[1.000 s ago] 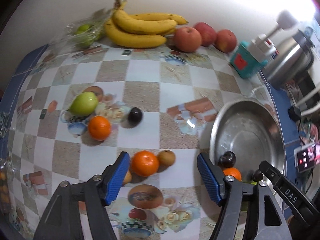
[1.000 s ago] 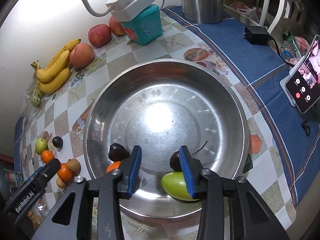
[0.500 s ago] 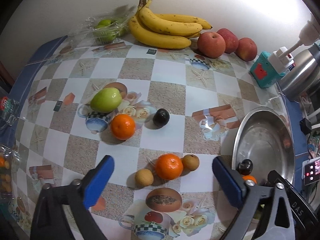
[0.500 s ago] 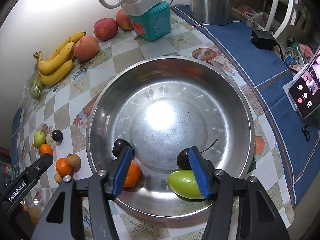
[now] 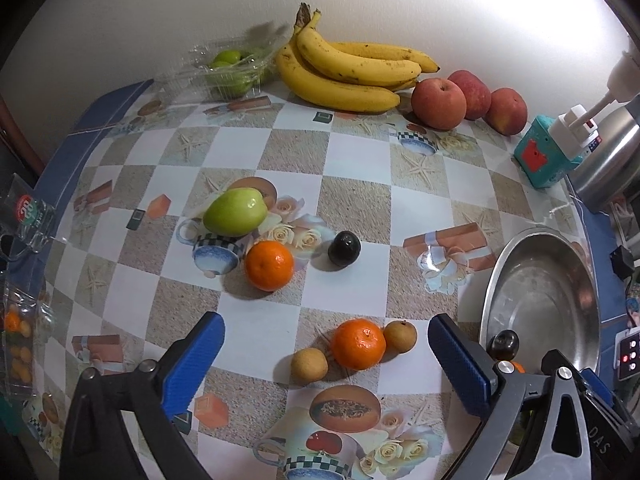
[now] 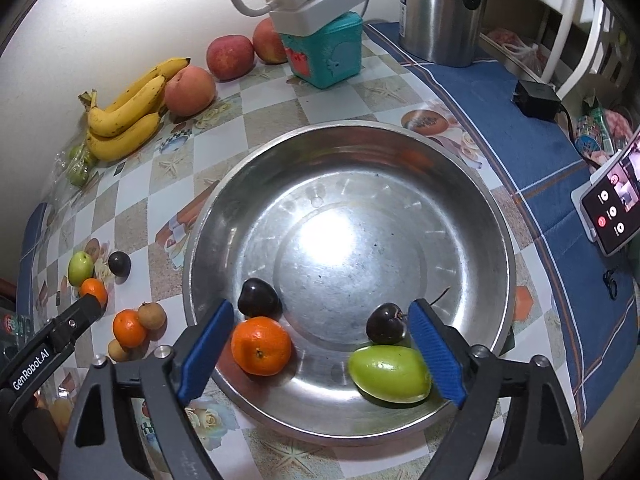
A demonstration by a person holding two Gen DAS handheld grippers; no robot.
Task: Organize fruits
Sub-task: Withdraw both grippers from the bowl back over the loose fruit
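Midway through sorting: from the left wrist, the left gripper (image 5: 326, 354) hangs with jaws spread wide and empty above an orange (image 5: 359, 343) flanked by two small brown fruits (image 5: 309, 366); another orange (image 5: 269, 265), a green fruit (image 5: 235, 211) and a dark plum (image 5: 344, 243) wait on the tablecloth (image 5: 356, 204). A second ago its jaws stood much narrower.

From the right wrist, the right gripper (image 6: 320, 344) has just been opening, nothing clamped; the steel bowl (image 6: 496, 216) holds an orange (image 6: 261, 345), a green fruit (image 6: 390, 372) and two plums (image 6: 258, 298).

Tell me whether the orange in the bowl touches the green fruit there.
Apart. The right wrist view shows bare bowl floor between the orange and green fruit.
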